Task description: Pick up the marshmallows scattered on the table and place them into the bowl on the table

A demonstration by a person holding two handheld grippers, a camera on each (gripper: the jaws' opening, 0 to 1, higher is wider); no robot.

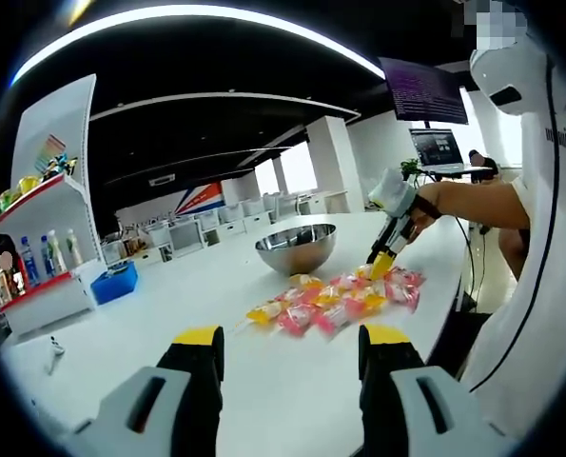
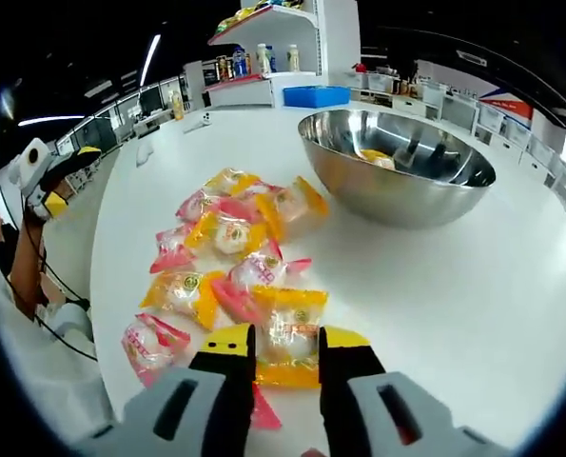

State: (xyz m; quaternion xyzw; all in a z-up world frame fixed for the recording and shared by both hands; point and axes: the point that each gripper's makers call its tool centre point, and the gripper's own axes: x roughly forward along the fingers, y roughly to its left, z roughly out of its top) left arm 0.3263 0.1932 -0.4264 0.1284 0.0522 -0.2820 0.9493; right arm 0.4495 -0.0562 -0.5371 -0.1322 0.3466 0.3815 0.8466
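Pink and yellow wrapped marshmallows (image 2: 230,257) are seen; print unreadable. One yellow-wrapped marshmallow (image 2: 287,345) is clamped by the right gripper (image 2: 284,350). One lies in the shiny metal bowl (image 2: 397,162). The left gripper (image 1: 292,335) is held apart.

White display shelf (image 1: 49,205) with bottles and snacks, blue bin (image 1: 114,283) beside it. Curved ceiling light strip (image 1: 216,19) on dark ceiling. Wall monitor (image 1: 423,90), bright windows (image 1: 299,167), white pillar (image 1: 335,157).

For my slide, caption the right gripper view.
Right tool closing around a yellow-wrapped marshmallow near the steel bowl.
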